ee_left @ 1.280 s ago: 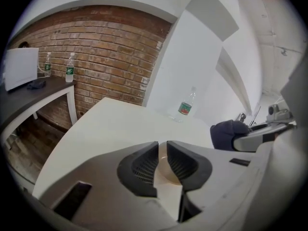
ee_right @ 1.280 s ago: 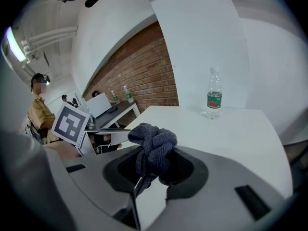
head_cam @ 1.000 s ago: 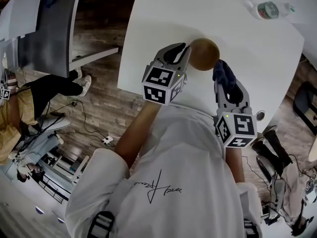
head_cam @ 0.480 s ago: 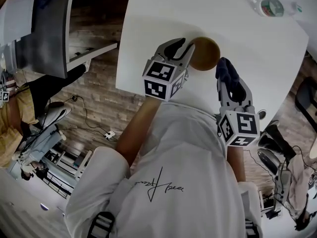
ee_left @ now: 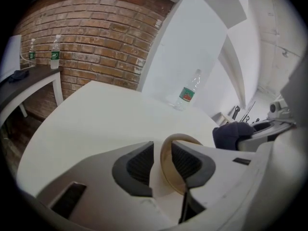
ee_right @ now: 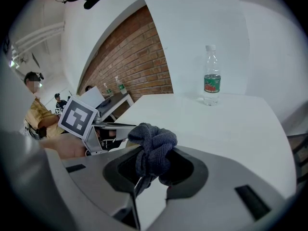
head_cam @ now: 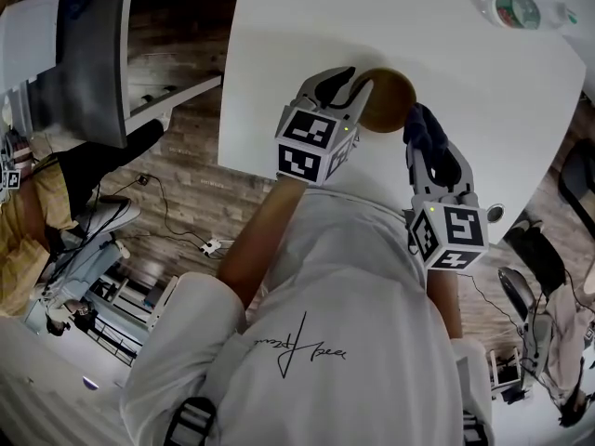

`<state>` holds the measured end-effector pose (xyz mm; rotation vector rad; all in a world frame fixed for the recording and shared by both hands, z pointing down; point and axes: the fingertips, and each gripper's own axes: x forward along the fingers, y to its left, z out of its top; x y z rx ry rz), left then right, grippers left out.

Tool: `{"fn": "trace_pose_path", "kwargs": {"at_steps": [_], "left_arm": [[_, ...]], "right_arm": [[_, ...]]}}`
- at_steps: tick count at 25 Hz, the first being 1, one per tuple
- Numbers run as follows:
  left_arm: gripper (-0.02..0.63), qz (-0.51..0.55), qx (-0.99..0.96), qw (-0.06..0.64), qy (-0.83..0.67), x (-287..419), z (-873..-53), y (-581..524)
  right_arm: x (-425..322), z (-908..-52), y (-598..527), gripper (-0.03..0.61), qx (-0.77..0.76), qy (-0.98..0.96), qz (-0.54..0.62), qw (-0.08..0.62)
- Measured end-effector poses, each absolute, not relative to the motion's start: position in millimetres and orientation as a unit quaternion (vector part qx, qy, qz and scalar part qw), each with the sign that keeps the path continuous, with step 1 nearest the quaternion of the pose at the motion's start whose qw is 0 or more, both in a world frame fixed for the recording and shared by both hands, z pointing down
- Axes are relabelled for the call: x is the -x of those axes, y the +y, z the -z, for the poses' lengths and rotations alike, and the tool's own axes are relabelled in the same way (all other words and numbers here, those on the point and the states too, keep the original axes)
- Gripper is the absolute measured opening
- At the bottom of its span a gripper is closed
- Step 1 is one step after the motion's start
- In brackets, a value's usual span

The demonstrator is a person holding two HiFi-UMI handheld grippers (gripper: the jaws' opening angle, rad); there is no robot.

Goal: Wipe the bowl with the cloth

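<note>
Here's the change: the left gripper has just been opening its jaws, and they now stand wide apart; compared with a second ago it has dropped in over the wooden bowl, no longer just beside it. The near rim of the bowl now sits between the two pads, one pad outside the wall and one inside; neither pad looks to be pressing yet. My read is that this is the set-up for steadying the bowl; a squeeze on that rim would probably come before any wiping starts.

The right gripper is clamped on the dark cloth, bunched up and poking out past its fingertips; the cloth hangs just right of the bowl, close to its far edge; no view settles whether it touches.

The count: one bowl, one cloth, two grippers; one green-labelled water bottle stands well beyond both claws on the white table. Two more bottles stand on a dark side table by the brick wall, far left of the left claw.
</note>
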<state>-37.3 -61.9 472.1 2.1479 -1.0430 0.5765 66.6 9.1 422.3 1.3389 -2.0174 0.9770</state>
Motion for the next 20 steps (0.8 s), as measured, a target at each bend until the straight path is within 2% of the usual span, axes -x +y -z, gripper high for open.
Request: {"fn": "trace_pose_path", "kwargs": {"at_steps": [20], "left_arm": [[0.034,-0.226,-0.824,0.339,-0.395,31,-477,-64]], "right_arm": [[-69,-434,10,0.103,-0.485,-0.743,-0.369,0.276]]}}
